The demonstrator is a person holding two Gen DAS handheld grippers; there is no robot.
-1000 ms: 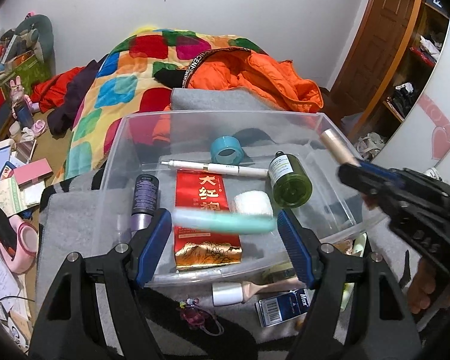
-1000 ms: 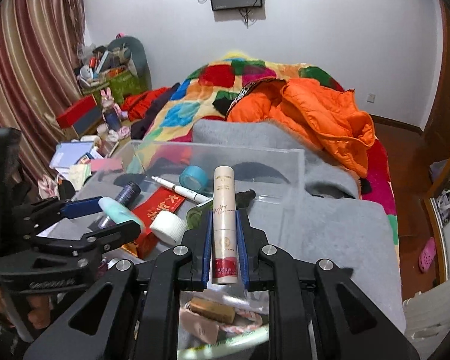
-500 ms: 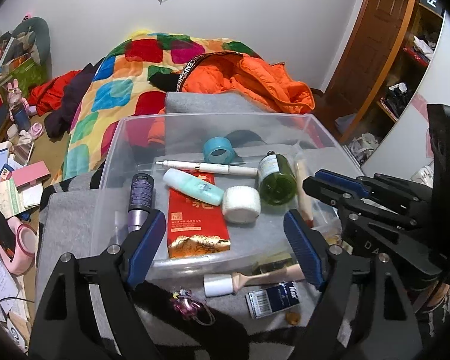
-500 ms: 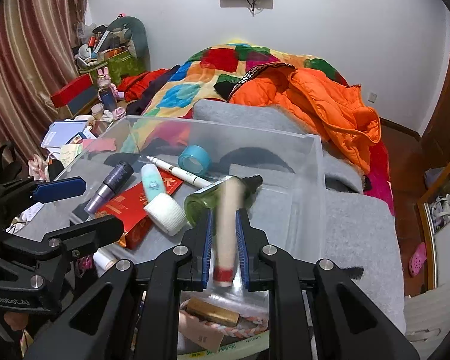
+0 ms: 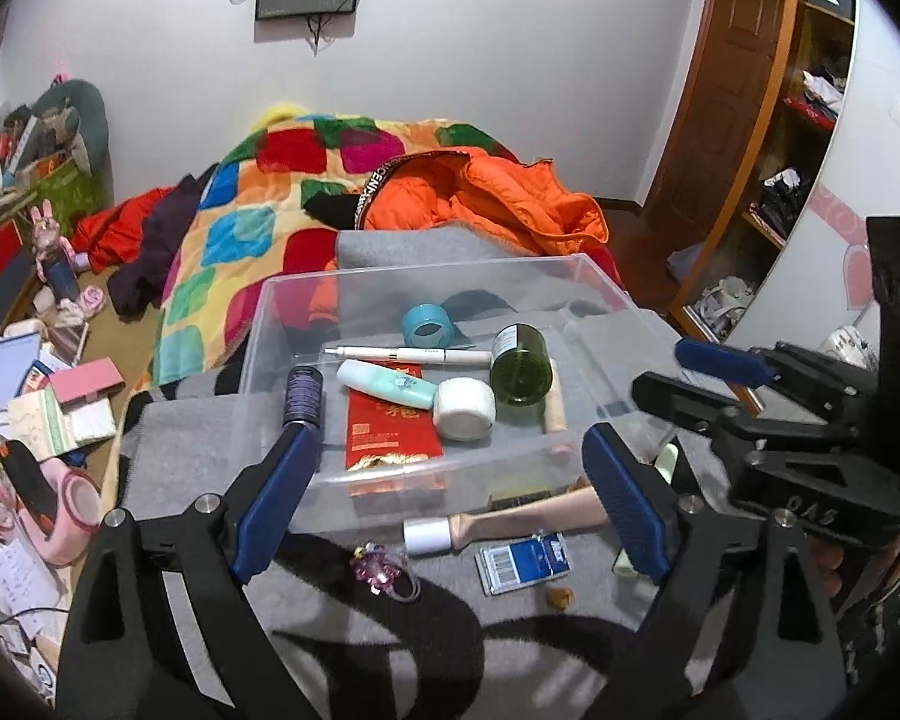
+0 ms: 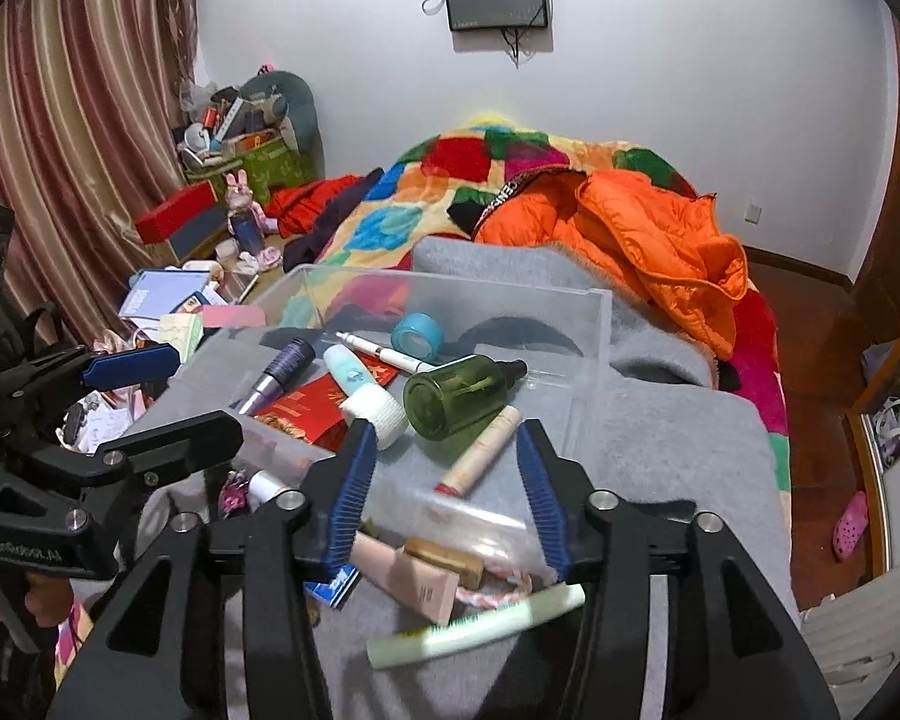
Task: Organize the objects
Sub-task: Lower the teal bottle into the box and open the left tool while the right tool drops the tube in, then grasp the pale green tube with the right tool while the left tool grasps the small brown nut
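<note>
A clear plastic bin [image 5: 444, 269] [image 6: 594, 324] sits on the grey blanket. In it lie a mint tube [image 5: 387, 384] [image 6: 348, 369], a green bottle [image 5: 521, 366] [image 6: 456, 396], a beige tube [image 5: 555, 402] [image 6: 480, 450], a white pen [image 5: 408, 354], a blue tape roll [image 5: 429, 327], a red packet [image 5: 390, 426] and a purple tube [image 5: 303, 390]. My left gripper [image 5: 450, 501] [image 6: 150, 402] hangs before the bin's near wall, jaws opening, nothing between them. My right gripper [image 6: 447, 492] [image 5: 720, 372] is over the bin's near right corner, jaws opening. The beige tube lies loose below them.
In front of the bin lie a beige tube with a white cap [image 5: 498, 525], a blue card box [image 5: 522, 558], a pink hair tie [image 5: 381, 567], a pale green tube [image 6: 474, 624] and a gold case [image 6: 444, 555]. An orange jacket [image 6: 642, 240] lies behind on the bed. Clutter covers the floor at left.
The mint tube left my left gripper and now lies in the bin; that gripper widened and drew back. My right gripper let go of the beige tube, which dropped into the bin.
</note>
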